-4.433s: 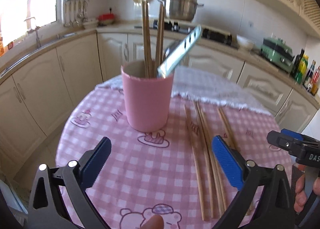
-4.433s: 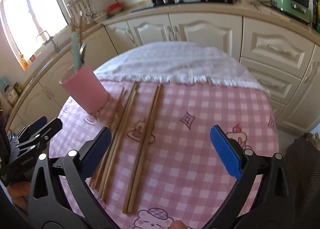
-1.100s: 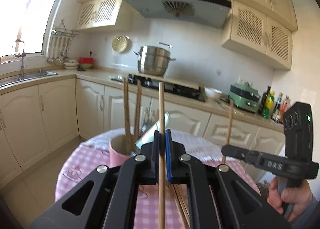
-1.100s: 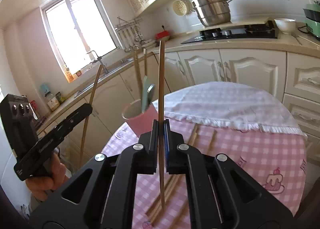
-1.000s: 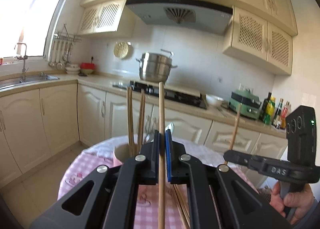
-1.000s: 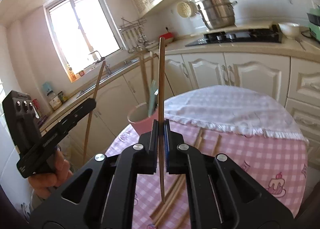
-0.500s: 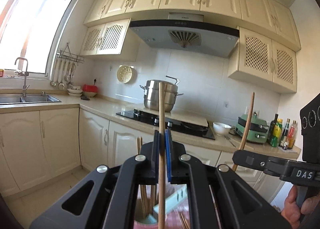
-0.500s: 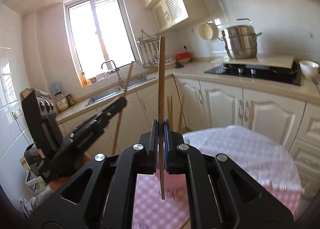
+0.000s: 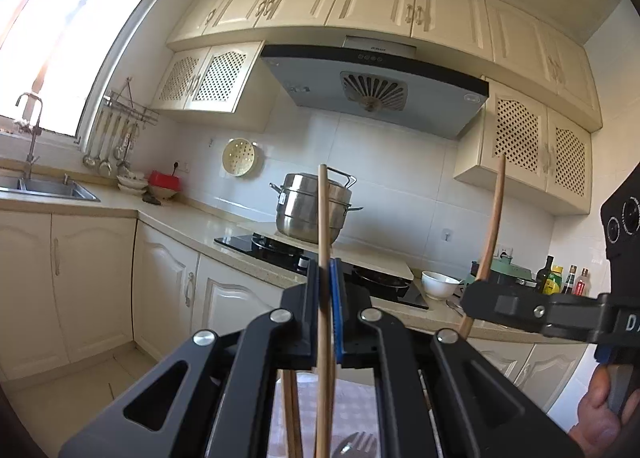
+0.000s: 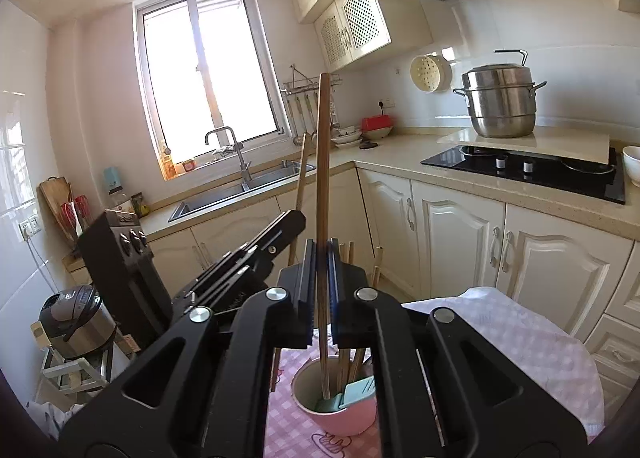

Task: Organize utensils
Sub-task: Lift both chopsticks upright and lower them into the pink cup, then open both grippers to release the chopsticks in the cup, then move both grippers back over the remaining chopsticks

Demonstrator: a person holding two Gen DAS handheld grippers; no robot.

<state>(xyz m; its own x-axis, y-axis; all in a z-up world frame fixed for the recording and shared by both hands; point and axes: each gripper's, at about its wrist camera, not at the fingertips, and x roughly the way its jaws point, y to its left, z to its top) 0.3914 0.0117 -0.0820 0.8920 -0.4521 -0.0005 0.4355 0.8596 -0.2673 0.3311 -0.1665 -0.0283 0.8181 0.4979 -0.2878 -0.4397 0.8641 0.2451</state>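
My left gripper point(image 9: 326, 310) is shut on a wooden chopstick point(image 9: 323, 217) held upright. My right gripper point(image 10: 322, 286) is shut on another wooden chopstick point(image 10: 322, 161), also upright; its lower tip is inside the mouth of the pink cup point(image 10: 340, 416). The cup stands on the pink checked tablecloth point(image 10: 288, 430) and holds several chopsticks and a pale green utensil point(image 10: 354, 390). The right gripper shows in the left wrist view point(image 9: 480, 294) with its chopstick. The left gripper shows in the right wrist view point(image 10: 288, 223), just left of the right one.
Cream kitchen cabinets point(image 9: 92, 282) and a counter run behind the table. A steel pot point(image 10: 500, 101) sits by the black hob point(image 10: 528, 173). A sink with a tap point(image 10: 236, 181) lies under the window. A rice cooker point(image 10: 76, 322) stands at the lower left.
Both grippers have closed on one chopstick each, lifted them off the table and turned them upright. The right gripper has come over the pink cup and its chopstick tip now reaches into it.
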